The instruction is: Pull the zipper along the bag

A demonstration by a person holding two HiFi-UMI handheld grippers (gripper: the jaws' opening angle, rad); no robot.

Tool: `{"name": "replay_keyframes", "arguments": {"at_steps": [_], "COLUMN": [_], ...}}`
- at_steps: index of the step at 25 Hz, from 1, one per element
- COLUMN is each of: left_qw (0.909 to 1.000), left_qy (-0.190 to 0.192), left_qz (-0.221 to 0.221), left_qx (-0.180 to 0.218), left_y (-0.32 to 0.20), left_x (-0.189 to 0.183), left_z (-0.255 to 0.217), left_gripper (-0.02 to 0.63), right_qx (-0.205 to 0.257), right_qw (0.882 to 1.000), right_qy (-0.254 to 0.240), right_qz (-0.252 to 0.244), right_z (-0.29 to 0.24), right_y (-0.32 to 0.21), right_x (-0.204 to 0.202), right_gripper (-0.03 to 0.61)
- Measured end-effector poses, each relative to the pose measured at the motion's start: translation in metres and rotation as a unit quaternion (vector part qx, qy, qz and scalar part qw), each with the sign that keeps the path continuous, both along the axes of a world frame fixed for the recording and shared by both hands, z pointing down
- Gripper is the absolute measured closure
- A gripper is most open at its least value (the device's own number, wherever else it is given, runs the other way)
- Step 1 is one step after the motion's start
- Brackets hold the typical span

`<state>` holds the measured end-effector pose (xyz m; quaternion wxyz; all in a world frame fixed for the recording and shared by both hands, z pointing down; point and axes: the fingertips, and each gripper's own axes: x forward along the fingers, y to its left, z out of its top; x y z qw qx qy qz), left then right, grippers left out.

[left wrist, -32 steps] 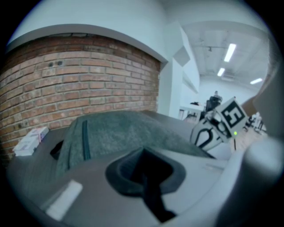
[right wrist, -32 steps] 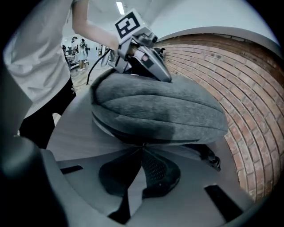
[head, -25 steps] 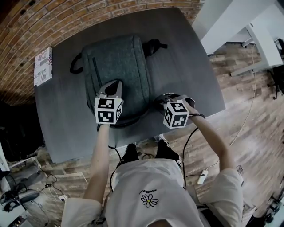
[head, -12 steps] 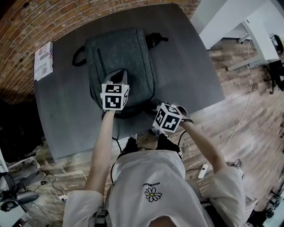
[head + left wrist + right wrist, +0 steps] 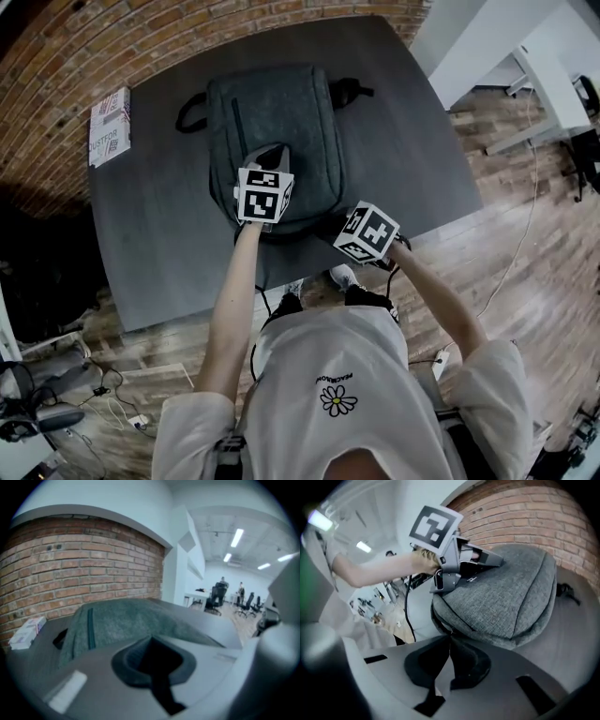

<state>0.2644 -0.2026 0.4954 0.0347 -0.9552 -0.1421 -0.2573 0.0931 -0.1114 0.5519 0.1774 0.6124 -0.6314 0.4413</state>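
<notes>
On the dark grey table [image 5: 169,253] in the head view, a grey backpack [image 5: 281,103] lies flat, with its carry loop [image 5: 190,112] towards the brick wall and a strap end [image 5: 352,92] sticking out at the far right. A small white box [image 5: 110,127] sits near the table's far left corner, well apart from the bag. Its print seems to read "CUSTOM", though the letters are too small to be sure. The left gripper [image 5: 270,157] rests on top of the backpack's near half. The right gripper [image 5: 339,232] is at the bag's near right corner. The person's white shirt carries a daisy [image 5: 338,400], with a line of tiny print above it that can't be read.

In the left gripper view, the two dark pads are pressed together and nothing shows between them. Beyond them the backpack's grey fabric rises, with a teal pocket zip [image 5: 89,629] running along it. The box lies to the left below the brick wall [image 5: 70,569].

In the right gripper view, the jaws are closed on the small zipper pull [image 5: 450,631] at the backpack's near edge, where the zipper [image 5: 464,626] runs along the seam. The left gripper's tips press into the top of the bag. No lettering shows on the backpack.
</notes>
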Motion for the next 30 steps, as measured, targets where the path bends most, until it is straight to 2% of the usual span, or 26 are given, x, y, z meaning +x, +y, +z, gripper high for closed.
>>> {"name": "replay_keyframes", "arguments": {"at_steps": [3,5,7,9,12,13,15,16,17,20,22,24,27,30], "left_qw": [1.0000,1.0000,0.9998,0.9990,0.9923,0.9900,0.9913,0.9941,0.9963,0.9956,0.9931,0.9922,0.9927,0.9923], "left_qy": [0.003,0.005,0.014,0.043,0.110,0.118,0.097,0.070,0.040,-0.027,-0.043,-0.051,-0.055,-0.062], "left_qz": [0.002,0.005,0.017,0.012,-0.057,-0.077,-0.088,-0.082,-0.075,-0.075,-0.083,-0.083,-0.078,-0.074], "left_qx": [0.004,0.003,-0.004,-0.011,-0.001,0.006,0.010,0.003,-0.009,-0.049,-0.071,-0.077,-0.073,-0.077], "left_y": [0.001,-0.002,-0.004,-0.015,-0.064,-0.082,-0.110,-0.116,-0.119,-0.110,-0.097,-0.084,-0.076,-0.077], "left_x": [-0.003,-0.002,-0.004,-0.018,-0.061,-0.079,-0.113,-0.129,-0.145,-0.181,-0.193,-0.197,-0.196,-0.197], "left_z": [0.003,0.003,-0.003,-0.022,-0.065,-0.072,-0.063,-0.049,-0.032,0.016,0.034,0.045,0.050,0.051], "left_gripper": [0.615,0.617,0.615,0.614,0.614,0.614,0.608,0.507,0.483,0.482,0.486,0.486,0.488,0.483], "right_qx": [0.021,0.016,-0.002,-0.013,-0.018,-0.019,-0.020,-0.021,-0.021,-0.017,-0.003,0.014,0.034,0.045], "right_qw": [0.993,0.989,0.992,0.994,0.996,0.996,0.996,0.996,0.996,0.996,0.994,0.988,0.970,0.957], "right_qy": [-0.099,-0.118,-0.094,-0.069,-0.044,-0.037,-0.027,-0.022,-0.017,-0.004,0.000,-0.005,-0.027,-0.024], "right_qz": [0.065,0.090,0.088,0.083,0.080,0.079,0.080,0.081,0.081,0.087,0.111,0.156,0.238,0.286], "right_z": [0.001,0.006,0.012,0.016,0.014,0.014,0.013,0.013,0.012,0.011,0.010,0.011,0.015,0.016], "right_y": [-0.010,-0.017,-0.018,-0.015,-0.011,-0.010,-0.008,-0.008,-0.009,-0.010,-0.011,-0.011,-0.009,-0.010], "right_x": [-0.007,-0.008,-0.008,-0.010,-0.006,-0.005,-0.004,-0.004,-0.004,-0.004,-0.003,0.000,0.005,0.007], "right_gripper": [0.572,0.572,0.574,0.574,0.574,0.574,0.574,0.574,0.574,0.574,0.572,0.571,0.563,0.561]}}
